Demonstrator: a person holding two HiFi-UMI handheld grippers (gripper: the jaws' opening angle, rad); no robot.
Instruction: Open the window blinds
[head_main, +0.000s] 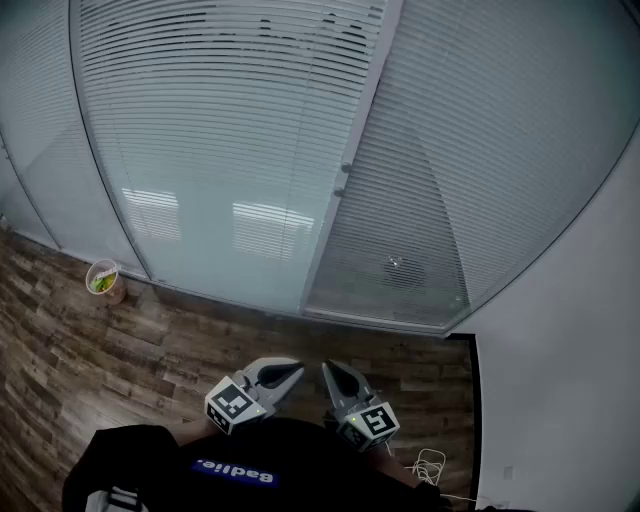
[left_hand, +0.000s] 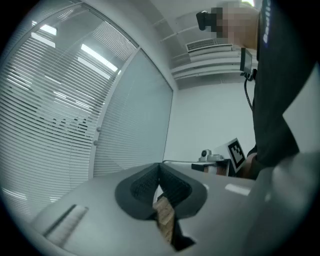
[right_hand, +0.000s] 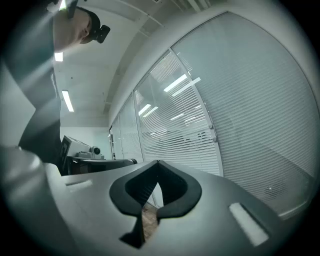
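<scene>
The window blinds fill the glass wall ahead. The left panel's blinds (head_main: 220, 110) have slats apart and show ceiling-light reflections. The right panel's blinds (head_main: 470, 160) look flat and closed. Two small knobs (head_main: 341, 178) sit on the frame post between them, also seen as knobs (left_hand: 96, 136) and knobs (right_hand: 213, 133). My left gripper (head_main: 296, 369) and right gripper (head_main: 328, 368) are low and close to my body, well short of the glass. The left gripper (left_hand: 160, 167) is shut, holding nothing. The right gripper (right_hand: 157, 164) is also shut and holds nothing.
A small cup with something green (head_main: 103, 278) stands on the wood floor at the glass base, left. A white cable (head_main: 430, 465) lies by the white wall (head_main: 570, 380) at the right. Desk equipment (right_hand: 82, 150) stands behind me.
</scene>
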